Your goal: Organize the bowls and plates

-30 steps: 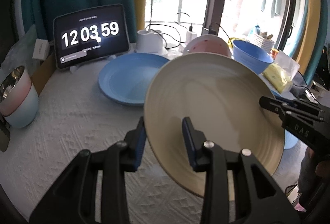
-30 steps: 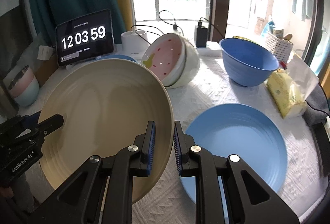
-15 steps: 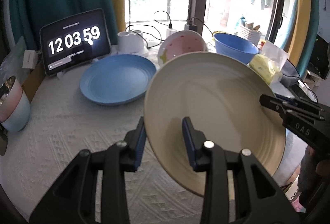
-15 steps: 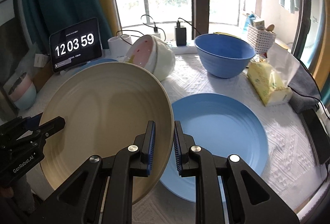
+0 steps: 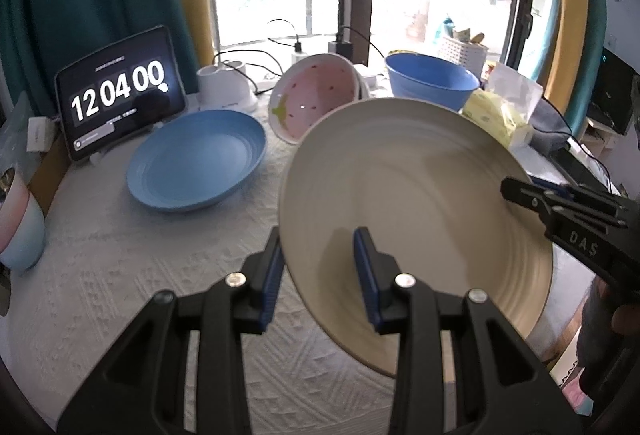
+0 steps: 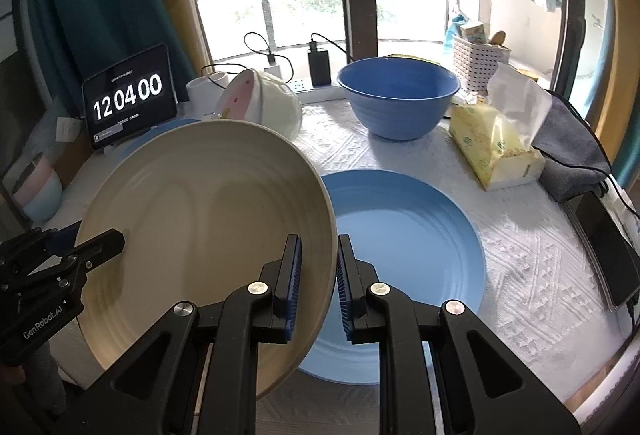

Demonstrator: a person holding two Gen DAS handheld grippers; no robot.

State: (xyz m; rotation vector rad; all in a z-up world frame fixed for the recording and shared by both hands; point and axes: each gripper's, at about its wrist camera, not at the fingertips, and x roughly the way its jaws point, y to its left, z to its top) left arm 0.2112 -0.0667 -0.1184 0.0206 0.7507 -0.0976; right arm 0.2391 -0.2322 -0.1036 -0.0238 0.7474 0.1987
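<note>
A large beige plate (image 5: 416,203) (image 6: 208,219) hangs tilted above the table, gripped at two opposite rims. My left gripper (image 5: 320,255) is shut on its left rim, one finger under and one inside. My right gripper (image 6: 319,255) is shut on its right rim. Each gripper shows in the other's view: the right gripper (image 5: 520,191) and the left gripper (image 6: 100,247). One blue plate (image 6: 404,223) lies flat just right of and below the beige plate. A second blue plate (image 5: 196,159) lies further left. A tipped pink bowl (image 5: 316,95) (image 6: 256,103) and a blue bowl (image 5: 432,79) (image 6: 400,95) stand behind.
A tablet clock (image 5: 120,91) leans at the back left. Stacked pink and pale-blue cups (image 5: 20,227) sit at the left edge. A yellow tissue pack (image 6: 492,151), a grey cloth (image 6: 568,151) and a phone (image 6: 608,243) lie at the right. Chargers and cables line the window sill.
Both grippers have carried the beige plate to the right; the table's objects slid left in both views. The beige plate now overlaps the near blue plate's left edge. Both grips are unchanged.
</note>
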